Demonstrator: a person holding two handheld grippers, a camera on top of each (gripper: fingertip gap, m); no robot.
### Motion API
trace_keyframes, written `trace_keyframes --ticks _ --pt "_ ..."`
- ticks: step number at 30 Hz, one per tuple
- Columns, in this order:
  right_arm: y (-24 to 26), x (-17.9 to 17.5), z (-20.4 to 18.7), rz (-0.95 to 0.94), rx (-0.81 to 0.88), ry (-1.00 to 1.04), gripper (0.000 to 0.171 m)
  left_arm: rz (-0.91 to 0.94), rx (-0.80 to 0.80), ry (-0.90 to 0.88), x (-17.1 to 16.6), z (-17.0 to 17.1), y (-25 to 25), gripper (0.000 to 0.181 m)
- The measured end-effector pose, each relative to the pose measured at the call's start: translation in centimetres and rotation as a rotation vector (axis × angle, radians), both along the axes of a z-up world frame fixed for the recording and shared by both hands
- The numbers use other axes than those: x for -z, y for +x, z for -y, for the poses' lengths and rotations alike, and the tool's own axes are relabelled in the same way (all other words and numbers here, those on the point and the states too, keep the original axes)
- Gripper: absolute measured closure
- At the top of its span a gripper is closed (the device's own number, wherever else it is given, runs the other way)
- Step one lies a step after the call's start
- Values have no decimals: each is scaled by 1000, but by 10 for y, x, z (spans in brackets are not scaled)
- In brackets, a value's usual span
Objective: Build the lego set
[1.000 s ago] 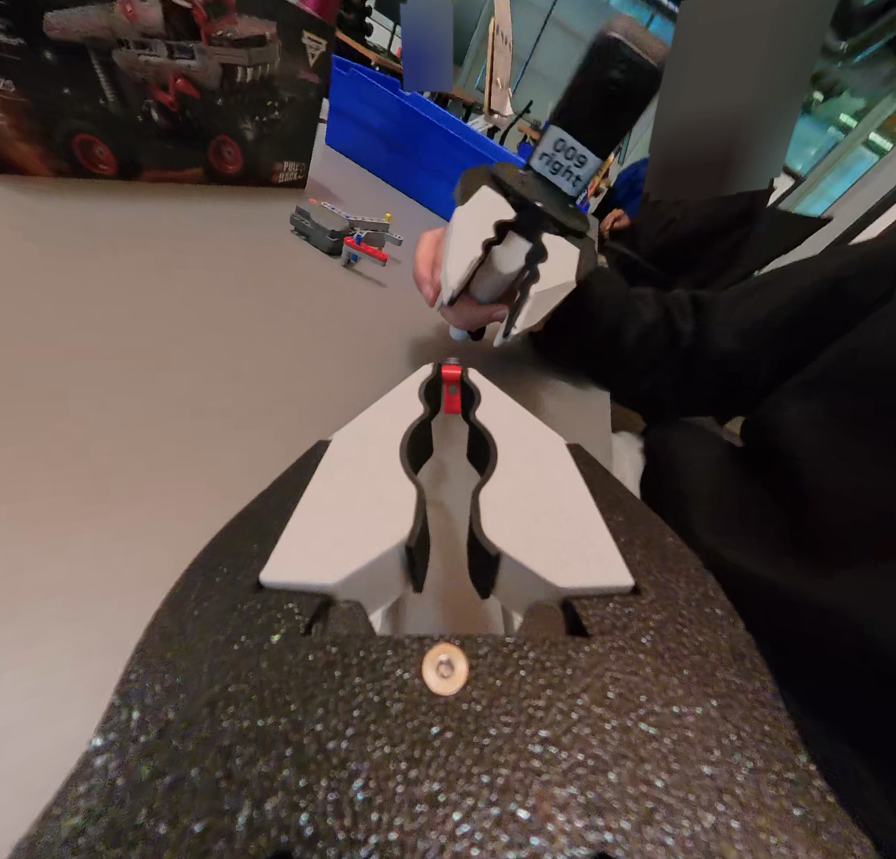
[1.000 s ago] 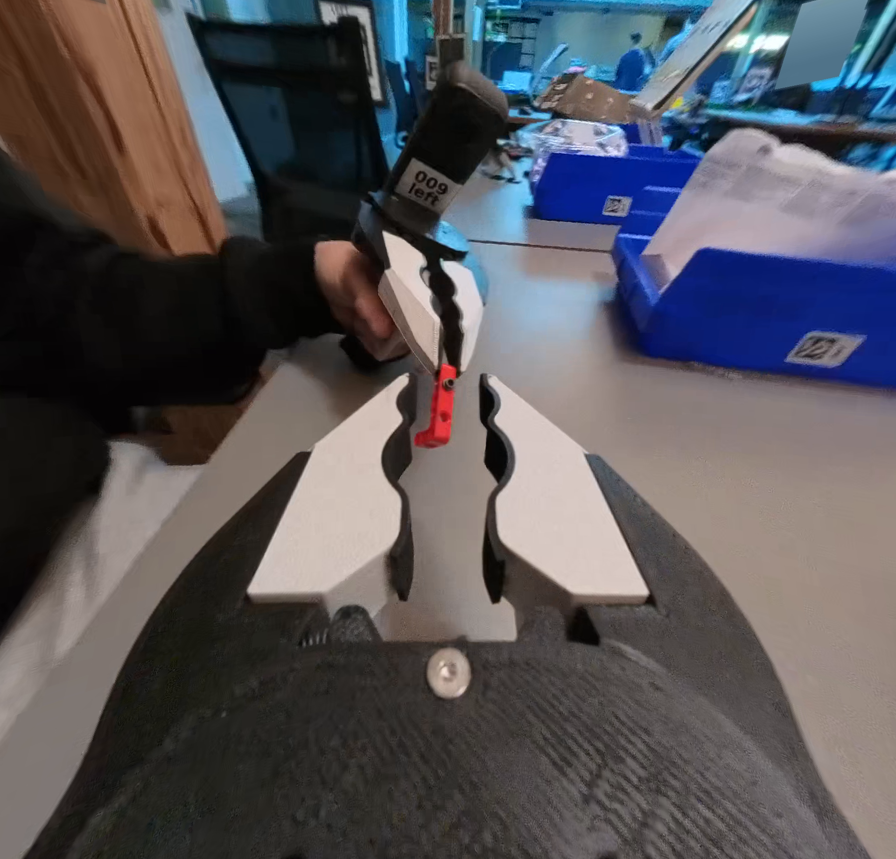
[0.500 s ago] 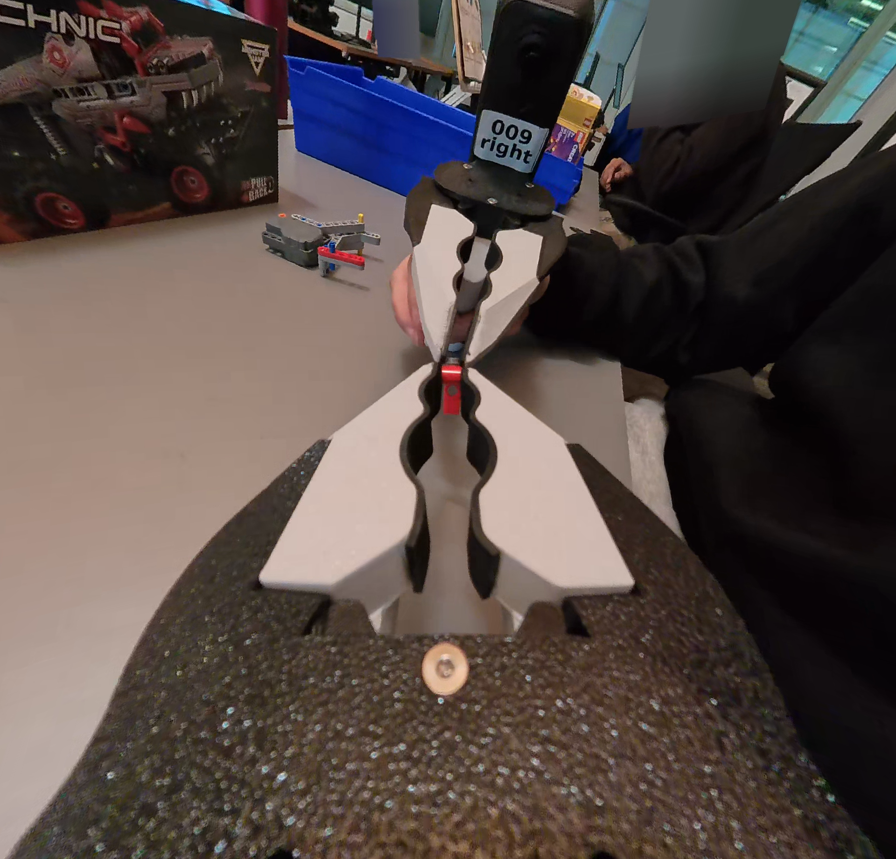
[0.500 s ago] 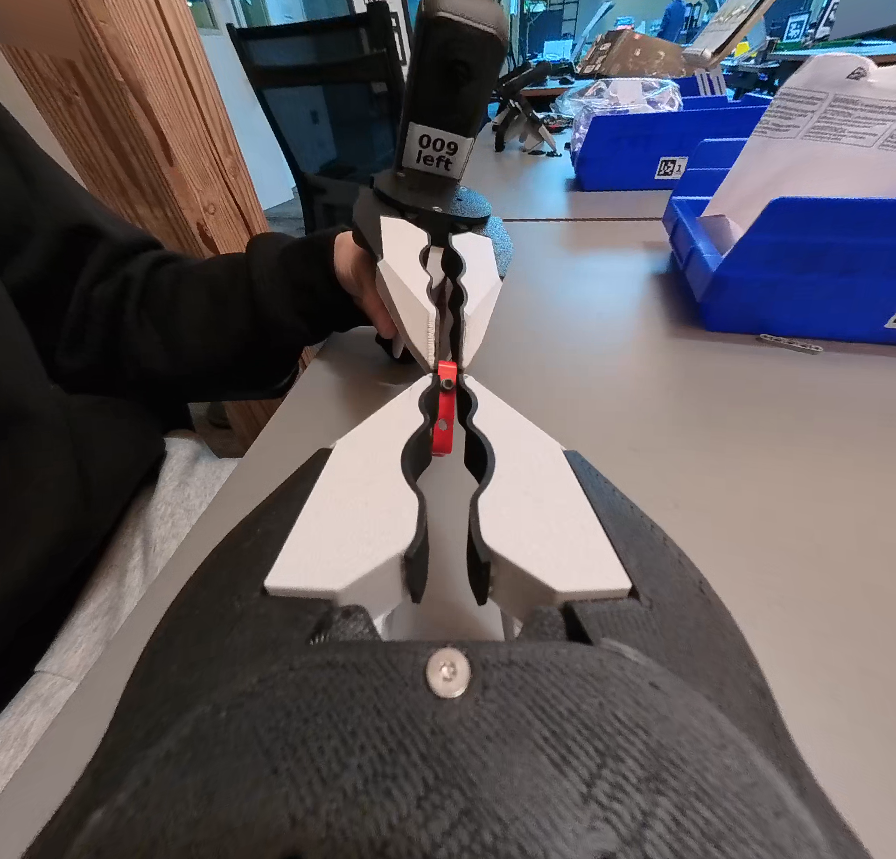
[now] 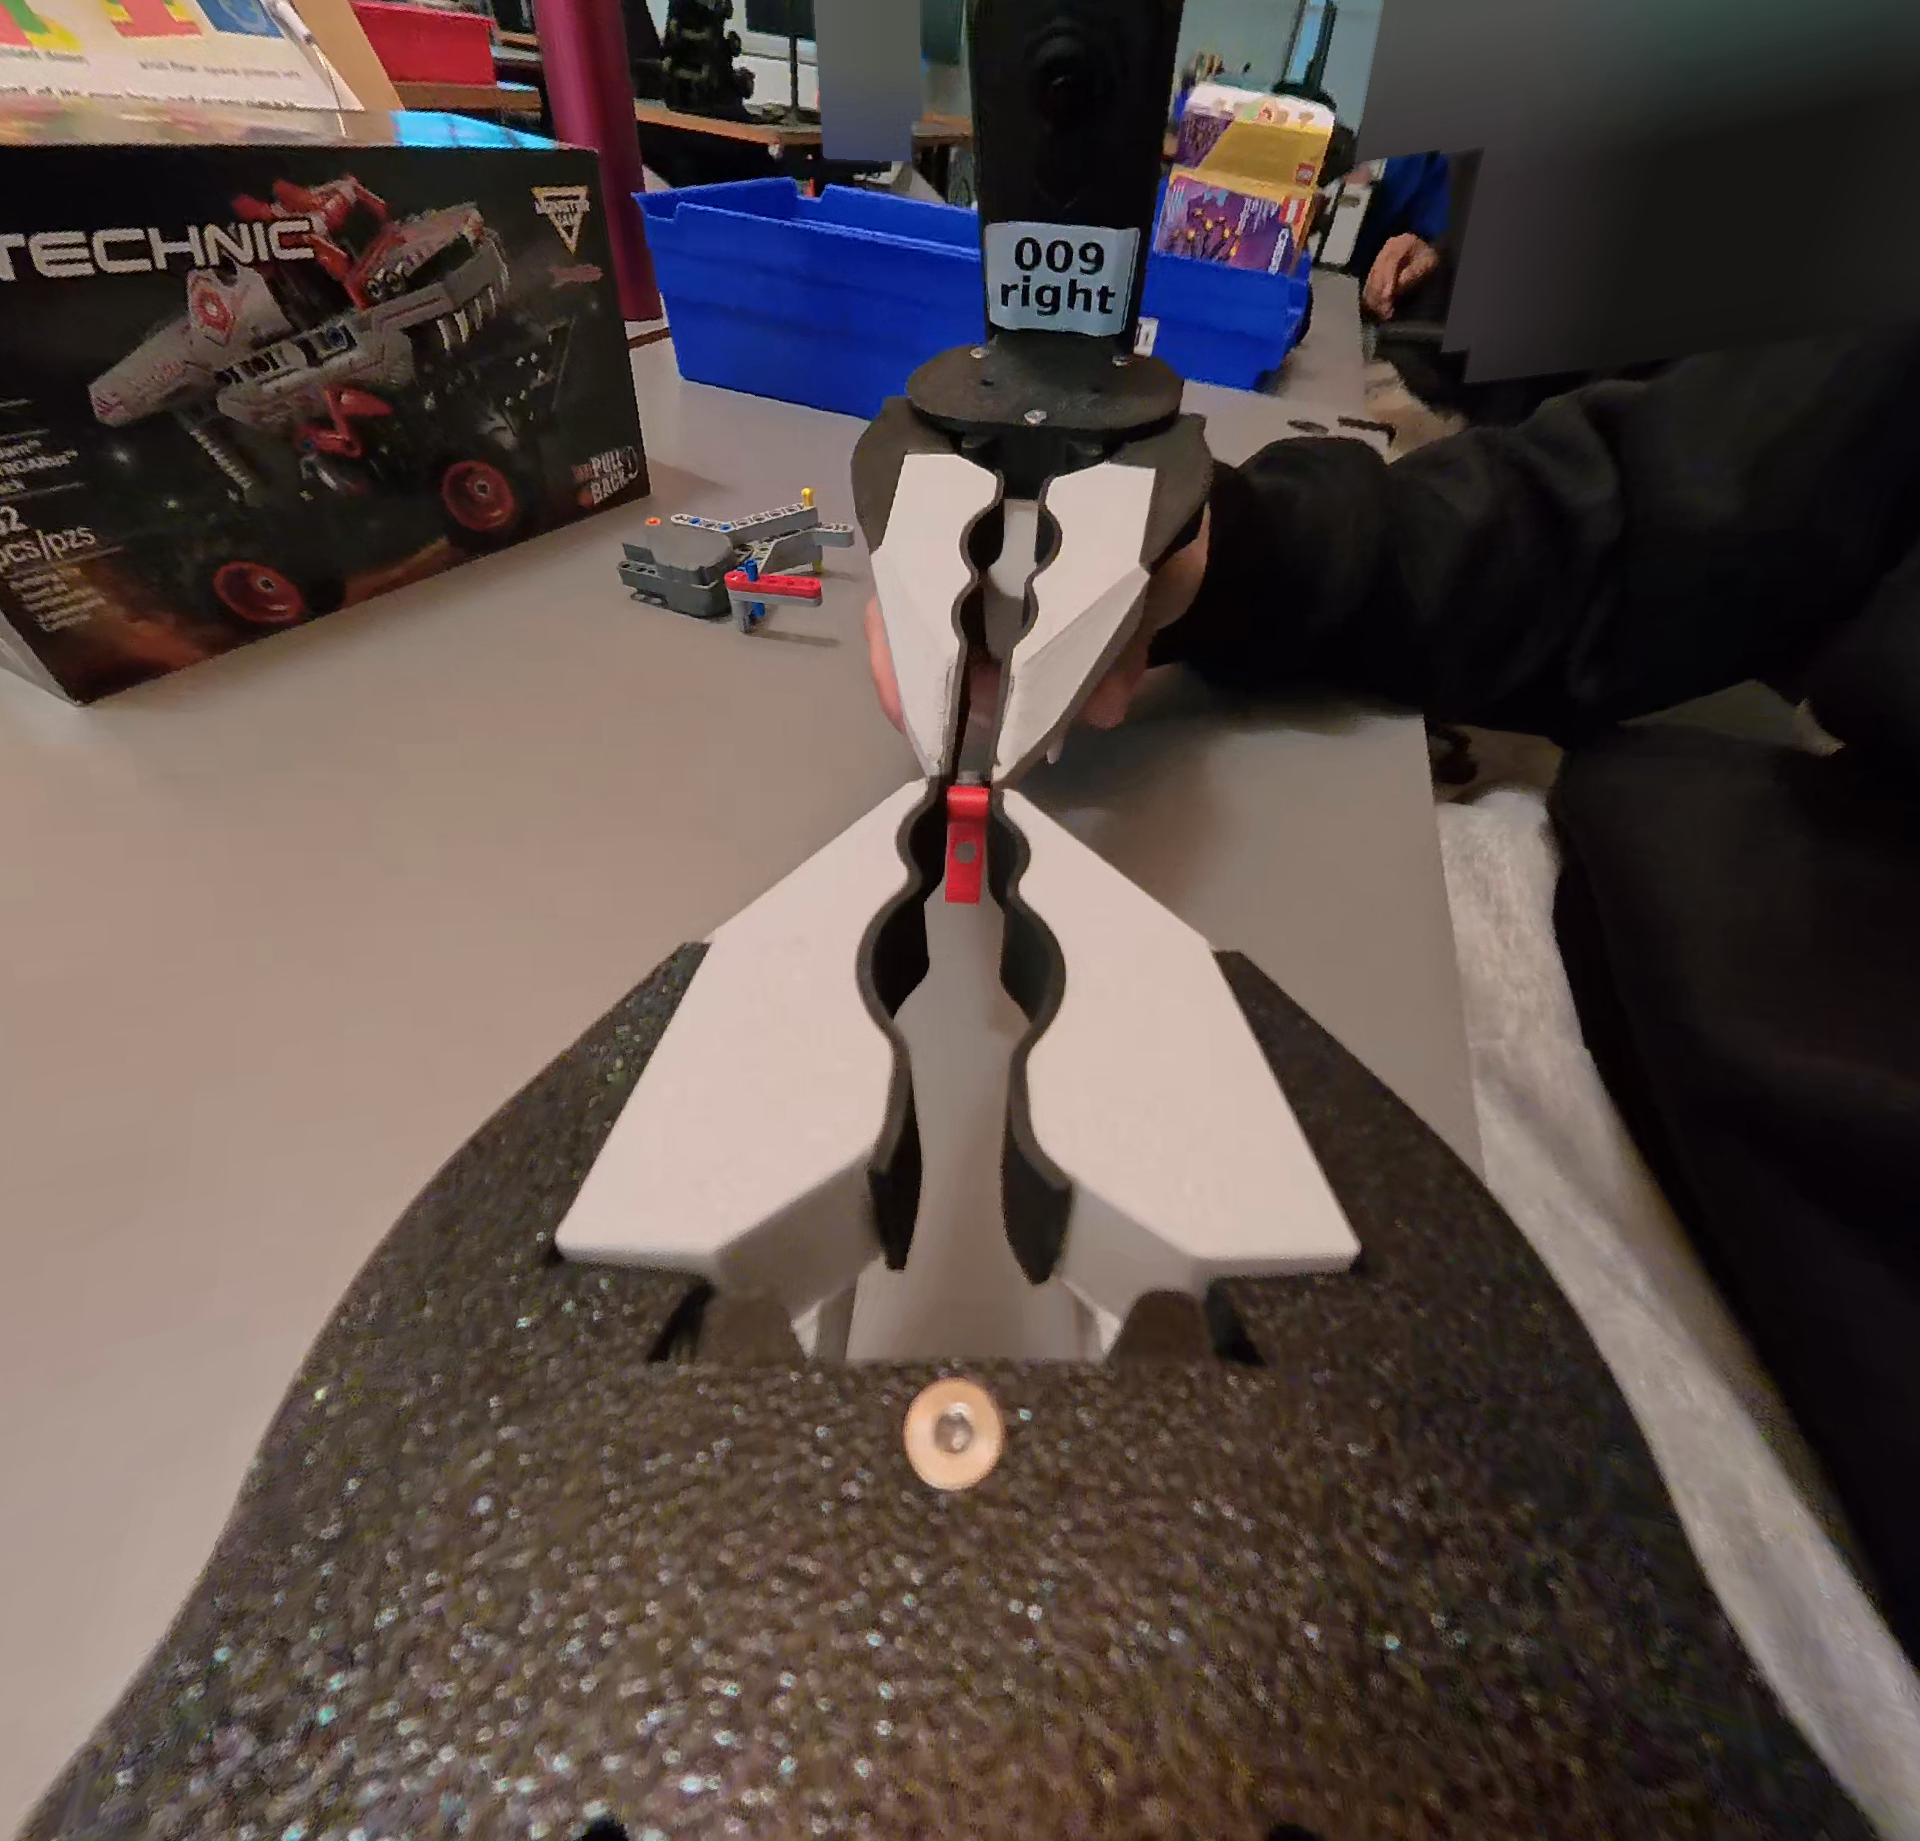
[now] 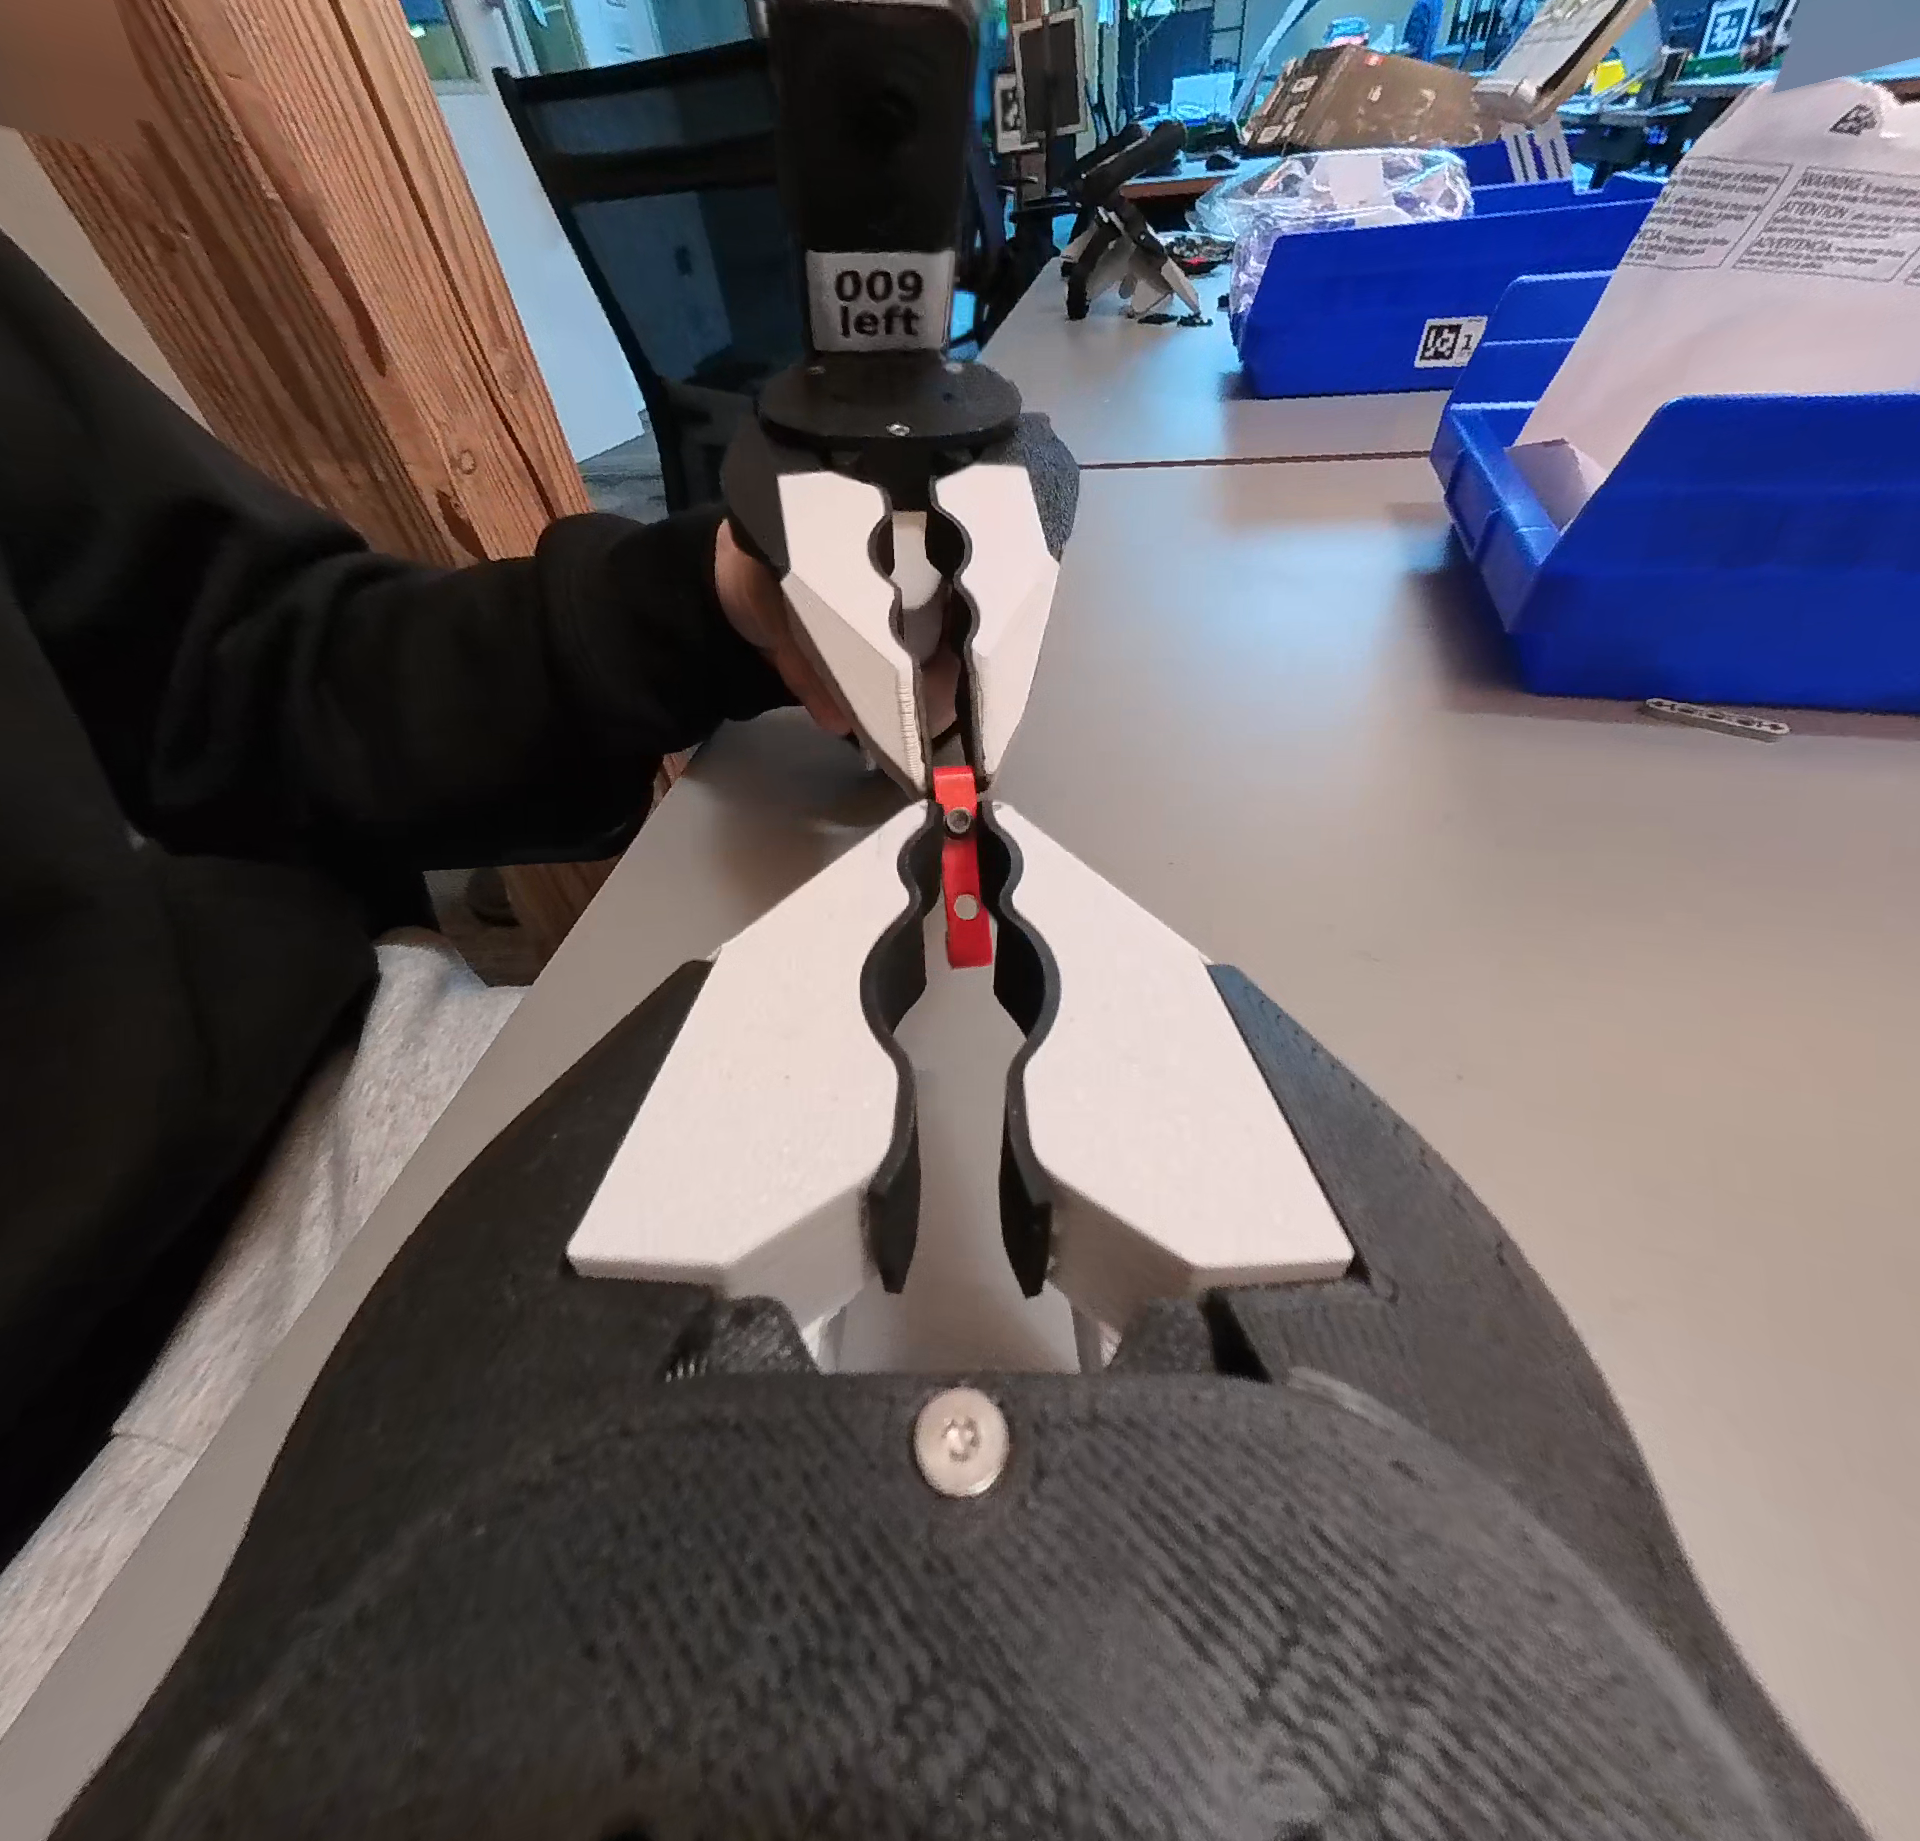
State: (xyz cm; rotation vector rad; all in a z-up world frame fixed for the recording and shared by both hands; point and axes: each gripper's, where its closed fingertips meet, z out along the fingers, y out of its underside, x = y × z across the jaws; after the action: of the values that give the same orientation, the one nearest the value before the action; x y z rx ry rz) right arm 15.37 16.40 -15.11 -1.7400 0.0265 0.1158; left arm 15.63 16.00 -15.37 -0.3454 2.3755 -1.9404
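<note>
A small red lego piece [image 5: 964, 846] with a grey pin in it is held tip to tip between both grippers, above the near edge of the grey table [image 5: 364, 908]. My left gripper [image 5: 961, 804] is shut on one end of it. My right gripper [image 6: 956, 820] is shut on the other end, and the red piece [image 6: 961, 908] runs back between its fingers. Each gripper faces the other: the right gripper [image 5: 977, 752] also shows in the left wrist view, and the left gripper [image 6: 948, 768] in the right wrist view. A partly built grey assembly [image 5: 727, 565] lies farther back on the table.
The lego set's box [image 5: 291, 389] stands at the left. Blue bins [image 5: 810, 285] stand behind it, with more blue bins [image 6: 1683, 544] in the right wrist view. A loose grey beam [image 6: 1714, 721] lies by one bin. A wooden post [image 6: 312, 233] and a person's dark sleeves flank the table edge. Left and right tips are no more than a few centimetres apart. Left tips and right tips are each some 25 centimetres from the partly built grey assembly [image 5: 727, 565].
The right gripper came in facing the left one and closed from open onto the red piece. Both grippers now stand straight, tip to tip. The left has kept hold throughout.
</note>
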Motion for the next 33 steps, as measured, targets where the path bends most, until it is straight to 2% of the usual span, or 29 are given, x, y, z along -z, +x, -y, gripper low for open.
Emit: trace_keyframes --ticks 9,17,33 --pt "2 14 1 50 17 -97 167 90 -19 101 12 2 2 177" --pt "4 35 4 95 15 -236 167 147 -31 267 33 3 4 177" --pt "1 34 6 159 10 -266 168 107 -23 302 35 2 1 176"
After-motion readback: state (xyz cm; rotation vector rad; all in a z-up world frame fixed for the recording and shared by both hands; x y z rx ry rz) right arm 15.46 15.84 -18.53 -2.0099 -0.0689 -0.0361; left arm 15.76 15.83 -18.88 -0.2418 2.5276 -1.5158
